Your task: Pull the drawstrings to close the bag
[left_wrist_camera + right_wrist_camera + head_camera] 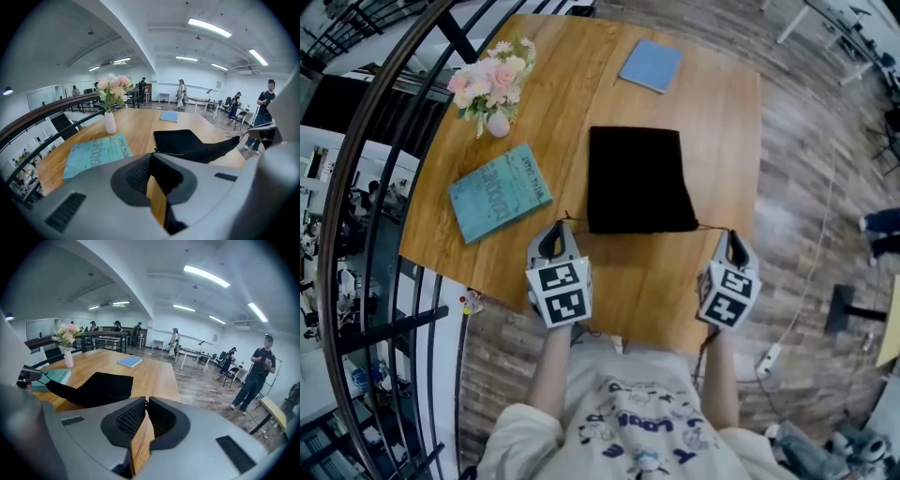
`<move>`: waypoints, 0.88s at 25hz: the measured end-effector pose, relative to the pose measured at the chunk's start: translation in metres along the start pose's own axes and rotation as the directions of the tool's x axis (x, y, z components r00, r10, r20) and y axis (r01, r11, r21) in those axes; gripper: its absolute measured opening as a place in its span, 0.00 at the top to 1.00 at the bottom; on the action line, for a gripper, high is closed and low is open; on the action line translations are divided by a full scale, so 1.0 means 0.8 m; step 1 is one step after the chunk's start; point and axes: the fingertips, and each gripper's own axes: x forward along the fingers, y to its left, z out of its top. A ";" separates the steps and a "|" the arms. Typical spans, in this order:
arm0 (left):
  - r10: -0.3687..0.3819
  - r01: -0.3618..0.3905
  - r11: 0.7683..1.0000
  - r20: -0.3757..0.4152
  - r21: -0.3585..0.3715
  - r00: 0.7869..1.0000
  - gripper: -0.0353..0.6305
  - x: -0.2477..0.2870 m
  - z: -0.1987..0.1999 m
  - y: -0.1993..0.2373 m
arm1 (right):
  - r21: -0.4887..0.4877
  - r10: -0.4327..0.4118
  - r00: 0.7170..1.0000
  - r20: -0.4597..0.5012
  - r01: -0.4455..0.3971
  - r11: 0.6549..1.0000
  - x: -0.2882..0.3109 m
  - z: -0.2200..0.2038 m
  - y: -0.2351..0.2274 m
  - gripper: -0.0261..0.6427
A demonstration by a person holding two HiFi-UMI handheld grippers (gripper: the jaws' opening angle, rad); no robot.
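The black bag [637,180] lies mid-counter [722,141], with its mouth toward the near edge. The left gripper [561,227] and right gripper [731,235], jaws closed, each pinch a drawstring [711,227] stretched taut outward from the bag's near corners.

The person holds both grippers out ahead of the chest, side by side and well apart, each tilted forward and down with its marker cube facing up. The left gripper [561,226] has its jaws closed tip to tip on a thin cord [576,219] that runs taut from them. The right gripper [732,234] is pinched shut the same way on a second cord [713,227]. Two bare forearms [551,361] reach straight forward from the body; the hands are hidden under the cubes
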 end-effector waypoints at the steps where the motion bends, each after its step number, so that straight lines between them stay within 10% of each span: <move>1: 0.009 -0.009 1.000 0.010 -0.001 1.000 0.94 -0.003 0.006 0.002 | 0.010 -0.007 1.000 0.012 0.007 1.000 -0.003 0.005 -0.002 0.93; 22: 0.077 -0.070 0.995 0.106 -0.072 0.991 0.94 -0.046 0.068 0.042 | 0.136 -0.199 0.974 0.109 0.184 0.973 -0.041 0.058 -0.066 0.93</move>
